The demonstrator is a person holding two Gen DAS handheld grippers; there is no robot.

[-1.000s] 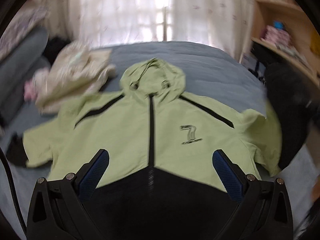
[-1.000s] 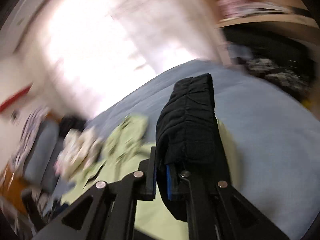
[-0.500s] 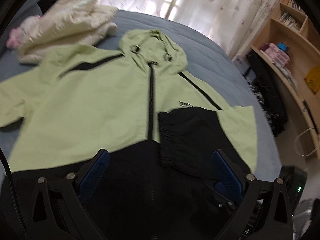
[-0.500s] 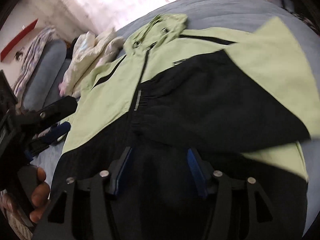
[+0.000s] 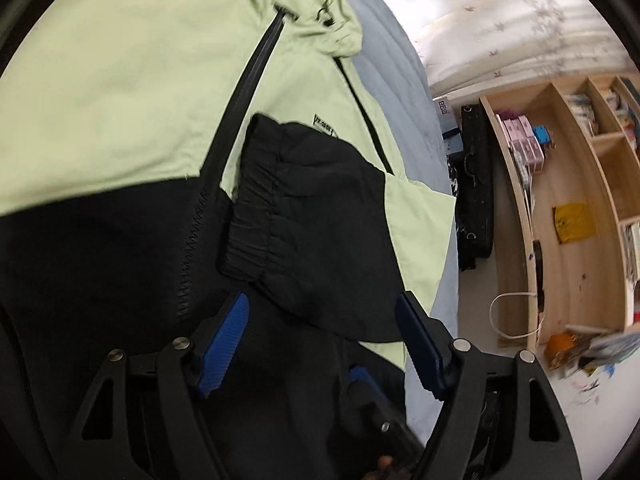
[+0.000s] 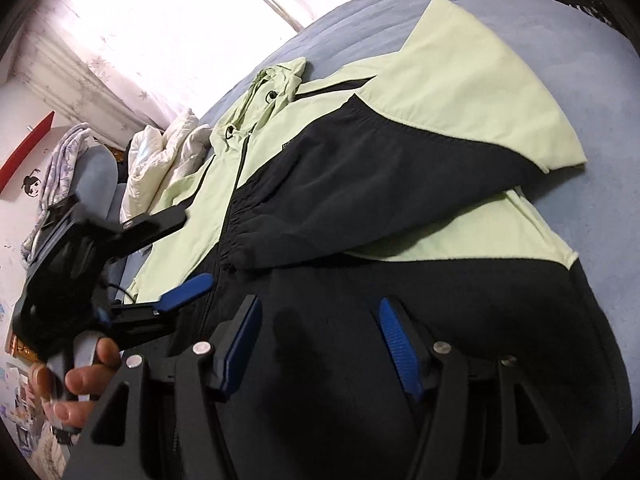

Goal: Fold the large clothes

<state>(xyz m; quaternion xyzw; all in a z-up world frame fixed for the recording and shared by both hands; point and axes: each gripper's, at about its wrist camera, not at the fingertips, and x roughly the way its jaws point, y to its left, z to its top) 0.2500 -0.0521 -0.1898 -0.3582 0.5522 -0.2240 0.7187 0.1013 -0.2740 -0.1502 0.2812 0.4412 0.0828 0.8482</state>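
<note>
A light green and black hooded jacket (image 6: 460,92) lies front up on the bed. Its sleeve (image 5: 320,216) is folded across the chest, black cuff (image 5: 256,216) beside the zip. My left gripper (image 5: 322,314) hovers low over that sleeve's near edge. Its jaws are closing, and the blue pads (image 5: 228,340) press on nothing. My right gripper (image 6: 318,326) hangs over the jacket's black lower part (image 6: 400,288), jaws still opening with nothing between them. The left gripper (image 6: 176,254) also shows at the left of the right wrist view, held by a hand (image 6: 88,376).
The blue-grey bed sheet (image 6: 560,20) runs around the jacket. A white quilt pile (image 6: 160,160) lies beyond the hood. Wooden shelves (image 5: 568,208) and a black case (image 5: 474,200) stand off the bed's side, with a curtain (image 5: 500,20) behind.
My right gripper has let go of the black cuff, and the sleeve now lies folded over the chest. Both grippers have dropped towards the jacket. The left one has rolled and narrowed.
</note>
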